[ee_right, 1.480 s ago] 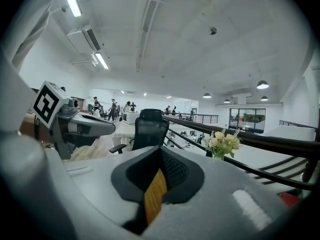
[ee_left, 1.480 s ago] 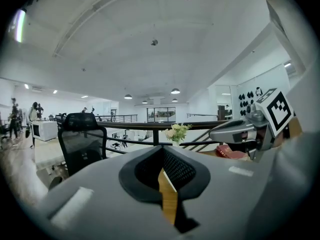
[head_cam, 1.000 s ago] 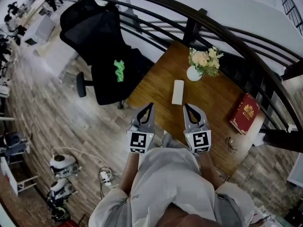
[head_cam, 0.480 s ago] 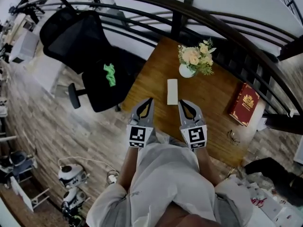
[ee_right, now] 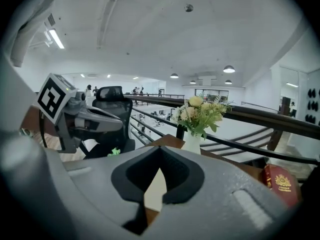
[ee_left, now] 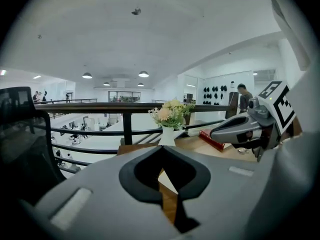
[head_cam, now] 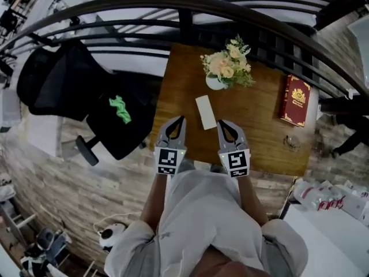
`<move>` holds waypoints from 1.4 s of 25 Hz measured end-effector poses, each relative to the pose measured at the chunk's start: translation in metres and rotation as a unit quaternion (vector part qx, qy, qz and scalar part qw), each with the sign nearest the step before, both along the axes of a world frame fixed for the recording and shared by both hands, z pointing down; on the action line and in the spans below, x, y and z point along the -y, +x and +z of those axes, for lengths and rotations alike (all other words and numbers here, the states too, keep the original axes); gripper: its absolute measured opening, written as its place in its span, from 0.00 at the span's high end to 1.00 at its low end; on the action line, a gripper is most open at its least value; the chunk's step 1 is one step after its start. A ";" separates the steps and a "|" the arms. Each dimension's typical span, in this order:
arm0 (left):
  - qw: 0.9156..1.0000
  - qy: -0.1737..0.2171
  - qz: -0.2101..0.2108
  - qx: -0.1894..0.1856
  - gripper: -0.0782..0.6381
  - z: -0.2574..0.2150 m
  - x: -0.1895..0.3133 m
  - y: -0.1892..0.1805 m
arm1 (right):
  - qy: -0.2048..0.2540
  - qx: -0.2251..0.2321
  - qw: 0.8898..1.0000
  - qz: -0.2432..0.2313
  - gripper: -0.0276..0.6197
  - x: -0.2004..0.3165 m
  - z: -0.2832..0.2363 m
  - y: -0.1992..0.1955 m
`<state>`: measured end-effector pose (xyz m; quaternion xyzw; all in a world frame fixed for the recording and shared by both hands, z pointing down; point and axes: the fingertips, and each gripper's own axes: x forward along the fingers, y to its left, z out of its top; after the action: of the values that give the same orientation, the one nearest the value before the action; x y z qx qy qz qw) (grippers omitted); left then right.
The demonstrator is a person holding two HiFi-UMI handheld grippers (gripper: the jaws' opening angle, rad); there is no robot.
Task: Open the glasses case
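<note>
Presently, observe the left gripper (head_cam: pixel 182 119) and the right gripper (head_cam: pixel 220 122) held side by side over the near edge of the wooden table (head_cam: pixel 253 137), both angled slightly downward and away from the body. Read each set of jaws as fully closed, tip against tip, with nothing gripped between them. Locate the white glasses case (head_cam: pixel 205 112) lying flat on the table just beyond and between the two gripper tips, touched by neither, with the flower vase (head_cam: pixel 215 82) behind it and the red book (head_cam: pixel 294 100) well apart toward the right.
</note>
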<state>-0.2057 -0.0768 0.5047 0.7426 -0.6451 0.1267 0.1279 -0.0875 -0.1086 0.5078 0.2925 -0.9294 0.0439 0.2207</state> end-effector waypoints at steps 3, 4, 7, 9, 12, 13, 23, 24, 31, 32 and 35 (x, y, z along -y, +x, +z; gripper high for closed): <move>0.999 -0.012 0.037 -0.004 0.86 0.015 0.009 -0.004 | -0.008 -0.014 1.000 0.026 0.95 -0.002 0.012 -0.003; 0.999 -0.016 0.048 -0.006 0.86 0.019 0.012 -0.004 | -0.012 -0.018 0.999 0.034 0.95 -0.002 0.016 -0.004; 0.997 -0.028 0.078 -0.010 0.86 0.034 0.022 -0.005 | -0.032 -0.027 0.997 0.067 0.95 0.001 0.033 -0.002; 0.994 -0.036 0.099 -0.010 0.86 0.044 0.026 -0.005 | -0.047 -0.031 0.994 0.092 0.95 0.003 0.044 0.000; 0.991 -0.048 0.129 -0.006 0.86 0.059 0.030 -0.007 | -0.055 -0.045 0.991 0.113 0.95 0.004 0.057 -0.003; 0.989 -0.052 0.137 -0.005 0.86 0.063 0.031 -0.007 | -0.058 -0.049 0.990 0.118 0.95 0.003 0.061 -0.004; 0.976 -0.086 0.198 -0.005 0.86 0.105 0.039 0.004 | -0.072 -0.085 0.984 0.142 0.95 -0.003 0.096 -0.010; 0.975 -0.089 0.204 -0.004 0.86 0.109 0.039 0.005 | -0.073 -0.090 0.983 0.142 0.94 -0.003 0.101 -0.010; 0.967 -0.106 0.232 0.001 0.86 0.137 0.043 0.016 | -0.085 -0.112 0.978 0.153 0.91 -0.007 0.127 -0.003; 0.966 -0.108 0.235 0.003 0.86 0.141 0.044 0.018 | -0.090 -0.116 0.977 0.154 0.90 -0.008 0.131 -0.003; 0.965 -0.116 0.236 0.001 0.86 0.152 0.047 0.021 | -0.100 -0.127 0.976 0.149 0.87 -0.011 0.140 -0.004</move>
<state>-0.1844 -0.1239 0.6566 0.8538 -0.4323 0.2284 0.1788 -0.0918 -0.0971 0.6473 0.4071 -0.8309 0.1315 0.3557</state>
